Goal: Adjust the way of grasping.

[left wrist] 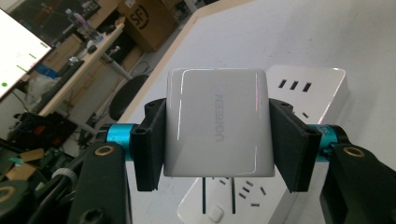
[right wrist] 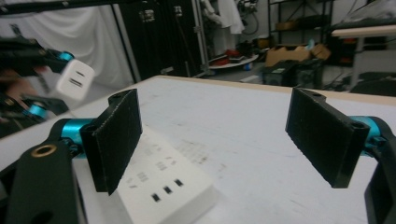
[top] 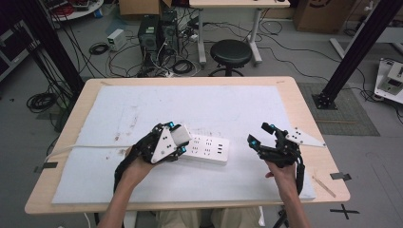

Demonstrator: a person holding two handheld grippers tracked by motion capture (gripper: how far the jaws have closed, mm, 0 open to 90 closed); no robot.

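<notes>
Centre frame, the left gripper [left wrist: 217,140] clamps a glossy, rigid, light charger [left wrist: 217,123] by its flat sides, prongs hanging above the power strip [left wrist: 308,93]; likely slippery. Right gripper [right wrist: 233,135] gapes empty.

Left tongs [top: 179,141] clamped tight, right tongs [top: 260,134] gaping wide, both forearms low

1. I saw a glossy white charger [left wrist: 217,123] with grey lettering on its face.
2. The power strip [top: 205,149] was white, with dark socket slots.
3. Both grippers, left [top: 176,138] and right [top: 260,134], were black with bright blue jaw fittings.
4. The mat [top: 228,107] was pale white with faint dark smudges.
5. The table [top: 304,111] edge was light wood.
</notes>
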